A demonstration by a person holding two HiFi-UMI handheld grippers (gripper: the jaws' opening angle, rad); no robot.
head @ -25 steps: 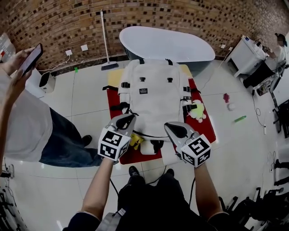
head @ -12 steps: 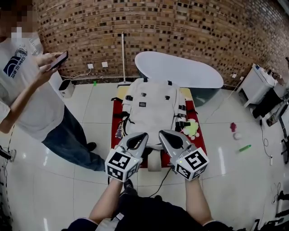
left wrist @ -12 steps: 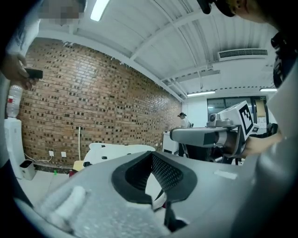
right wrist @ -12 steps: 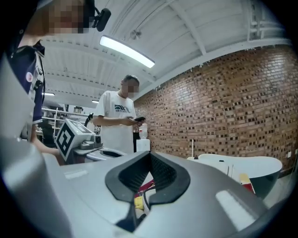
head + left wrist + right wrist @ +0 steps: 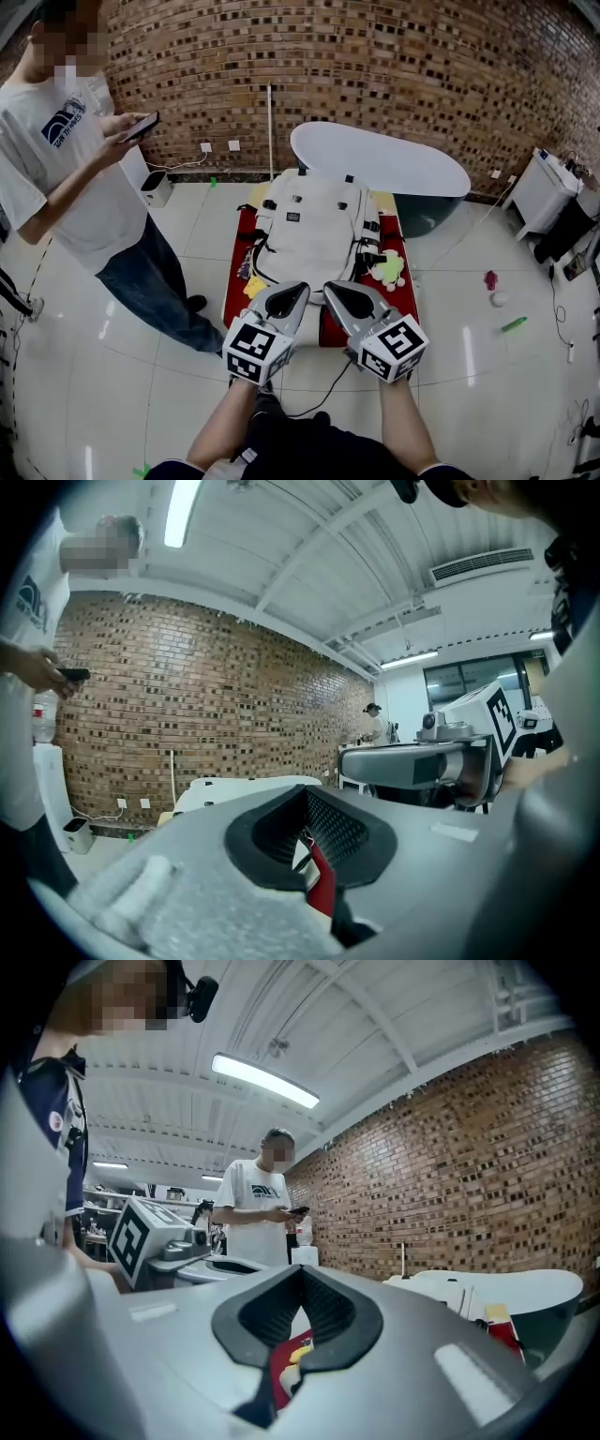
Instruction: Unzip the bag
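Observation:
A white backpack point(image 5: 314, 230) lies flat on a red mat point(image 5: 405, 286), its zips closed as far as I can see. In the head view both grippers hover side by side just short of the bag's near end, touching nothing. My left gripper point(image 5: 287, 300) is shut and empty, and in its own view point(image 5: 305, 794) the jaws meet with nothing between them. My right gripper point(image 5: 339, 298) is likewise shut and empty point(image 5: 302, 1277). The bag's near edge is hidden behind the two grippers.
A person point(image 5: 66, 178) stands at the left looking at a phone. Behind the bag are a white bathtub point(image 5: 384, 164), a broom point(image 5: 270, 131) and the brick wall. A green and white soft toy point(image 5: 386, 270) lies beside the bag. Small toys point(image 5: 490, 279) lie on the floor at right.
The grippers have drawn closer together and pulled back from the bag's near end. The head view has tilted up, so the bag looks smaller and farther away.

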